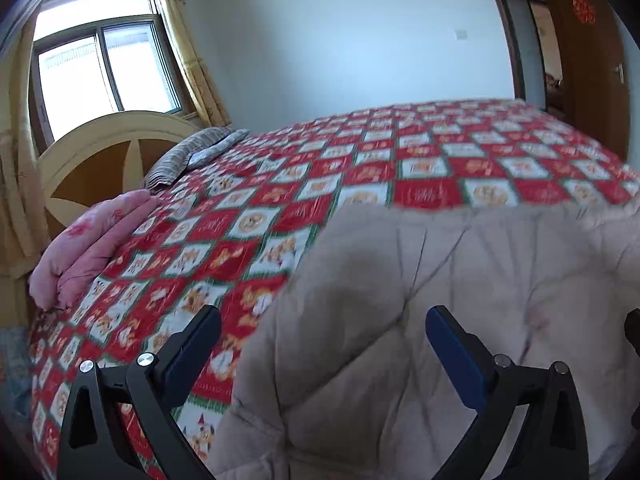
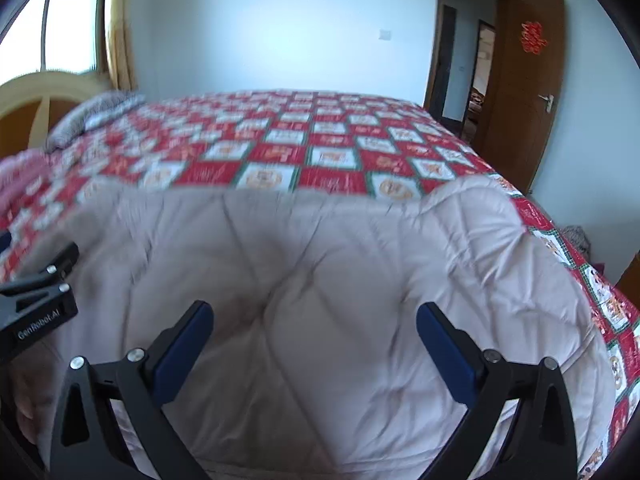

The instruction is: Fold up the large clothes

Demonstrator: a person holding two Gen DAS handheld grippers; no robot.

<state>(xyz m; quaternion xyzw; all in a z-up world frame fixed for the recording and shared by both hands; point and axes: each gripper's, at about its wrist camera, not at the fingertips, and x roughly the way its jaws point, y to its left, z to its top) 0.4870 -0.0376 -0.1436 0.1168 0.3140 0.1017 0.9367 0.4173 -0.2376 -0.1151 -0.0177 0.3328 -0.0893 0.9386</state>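
Quilted beige comforter (image 2: 320, 280) lies bunched on the near side of the patterned bedspread (image 2: 280, 148)

Your left gripper (image 1: 324, 344) and right gripper (image 2: 314, 340) hover over it, jaws apart, empty; pinch only the top layer and the fold may slide crooked.

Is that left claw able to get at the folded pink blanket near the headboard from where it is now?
Probably yes, with a long reach. The left claw is open and holds nothing, poised over the beige quilted comforter. The folded pink blanket lies off to its left, with only flat red patterned bedspread between them.
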